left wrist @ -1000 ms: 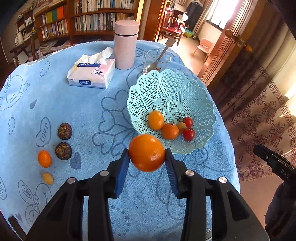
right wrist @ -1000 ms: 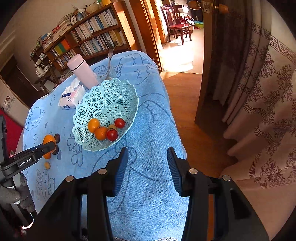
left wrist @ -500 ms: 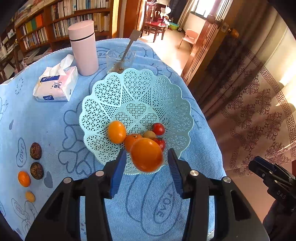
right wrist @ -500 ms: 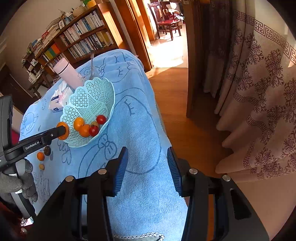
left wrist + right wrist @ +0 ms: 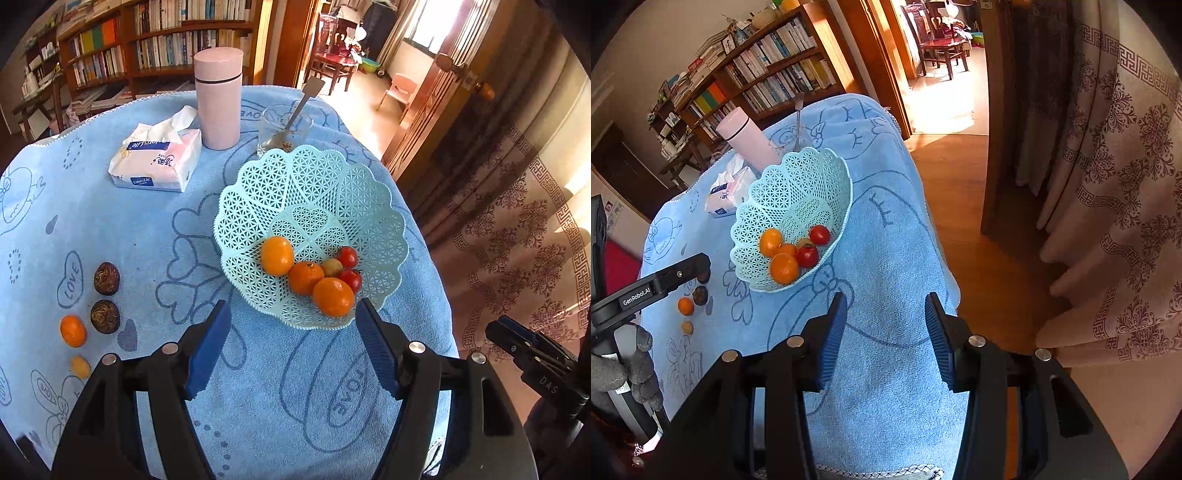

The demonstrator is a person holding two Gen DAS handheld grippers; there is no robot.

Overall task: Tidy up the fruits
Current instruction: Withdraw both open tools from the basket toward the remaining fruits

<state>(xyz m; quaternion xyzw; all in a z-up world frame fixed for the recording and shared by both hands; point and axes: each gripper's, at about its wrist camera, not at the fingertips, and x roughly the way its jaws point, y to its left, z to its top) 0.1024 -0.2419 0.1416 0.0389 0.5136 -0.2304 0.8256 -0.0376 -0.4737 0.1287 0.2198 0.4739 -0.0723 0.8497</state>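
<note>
Left wrist view, blue tablecloth (image 5: 122, 229), bookshelves (image 5: 155, 44) behind, left hand-held gripper (image 5: 293, 350) wide, empty

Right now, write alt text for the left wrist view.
The open left gripper hangs empty over a blue cloth, near a basket holding oranges and tomatoes. Four fruits lie left; tissues, a flask and a glass stand behind.

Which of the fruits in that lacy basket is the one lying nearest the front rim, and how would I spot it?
Find the mint-green lattice basket on the blue tablecloth. Six fruits cluster in its lower part, and the one you want is the round orange closest to the front rim. A smaller orange sits just behind it, and two red tomatoes are to its right.
</note>
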